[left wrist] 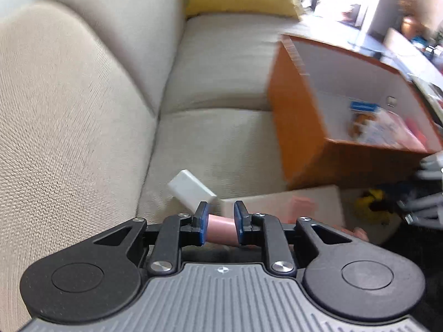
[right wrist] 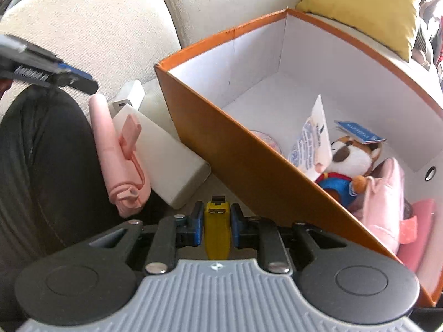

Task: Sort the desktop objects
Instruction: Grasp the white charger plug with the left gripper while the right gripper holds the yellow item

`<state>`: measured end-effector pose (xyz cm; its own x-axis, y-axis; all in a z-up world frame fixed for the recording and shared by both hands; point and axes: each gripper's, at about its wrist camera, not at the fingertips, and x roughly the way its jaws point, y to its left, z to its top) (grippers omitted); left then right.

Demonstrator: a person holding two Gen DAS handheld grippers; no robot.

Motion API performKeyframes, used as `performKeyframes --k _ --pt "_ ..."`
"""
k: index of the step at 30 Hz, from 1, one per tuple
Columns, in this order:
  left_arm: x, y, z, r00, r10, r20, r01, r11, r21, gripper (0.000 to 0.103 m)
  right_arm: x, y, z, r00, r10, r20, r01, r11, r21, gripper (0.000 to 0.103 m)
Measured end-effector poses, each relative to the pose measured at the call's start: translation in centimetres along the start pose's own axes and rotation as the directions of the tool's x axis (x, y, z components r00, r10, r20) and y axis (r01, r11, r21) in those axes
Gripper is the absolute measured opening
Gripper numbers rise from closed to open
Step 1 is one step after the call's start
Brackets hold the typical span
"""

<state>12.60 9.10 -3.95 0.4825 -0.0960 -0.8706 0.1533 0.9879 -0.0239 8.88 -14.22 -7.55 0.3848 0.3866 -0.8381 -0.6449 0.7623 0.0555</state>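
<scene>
Partly sorted: plush toy and pink items already in the orange box, right gripper clamped on a yellow tool near it, left gripper clamped on a pink tube, white block left on the sofa.

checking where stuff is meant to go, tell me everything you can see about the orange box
The orange box looks like stiff cardboard, orange outside with a plain white lining, open-topped with no lid in view. One short wall has a small round hole. It sits on the beige sofa seat, its far end by a yellow cushion. Inside lie a plush toy with a blue tag, a printed packet and soft pink items. A white block lies against its near long side.
</scene>
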Motion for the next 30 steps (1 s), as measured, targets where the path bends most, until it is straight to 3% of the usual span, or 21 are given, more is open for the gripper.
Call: performKeyframes --k 3,8,16,23,30 --pt "2.6 1.9 1.6 0.997 0.000 -0.082 -0.011 0.990 -0.140 0.049 1.2 0.2 0.2 1.000 0.002 -0.015 -0.002 1.000 0.006 0.021" --pt "5.7 3.6 3.4 0.989 -0.024 -0.147 -0.019 0.960 -0.278 0.050 1.3 -0.4 0.4 0.999 0.031 -0.031 -0.031 1.000 0.002 0.021" --pt "8.9 3.9 4.2 0.971 0.010 -0.237 -0.086 0.946 -0.312 0.050 1.2 -0.2 0.8 0.998 0.039 -0.046 -0.041 0.999 -0.034 0.021" --pt "9.1 3.4 3.7 0.975 0.016 -0.220 -0.082 0.953 -0.291 0.044 1.7 -0.1 0.9 0.998 0.038 -0.044 -0.039 0.999 -0.030 0.021" --pt "7.6 3.5 2.7 0.993 0.018 -0.114 -0.052 0.951 -0.306 0.039 1.2 0.1 0.7 0.999 0.013 -0.037 -0.013 1.000 -0.002 0.021"
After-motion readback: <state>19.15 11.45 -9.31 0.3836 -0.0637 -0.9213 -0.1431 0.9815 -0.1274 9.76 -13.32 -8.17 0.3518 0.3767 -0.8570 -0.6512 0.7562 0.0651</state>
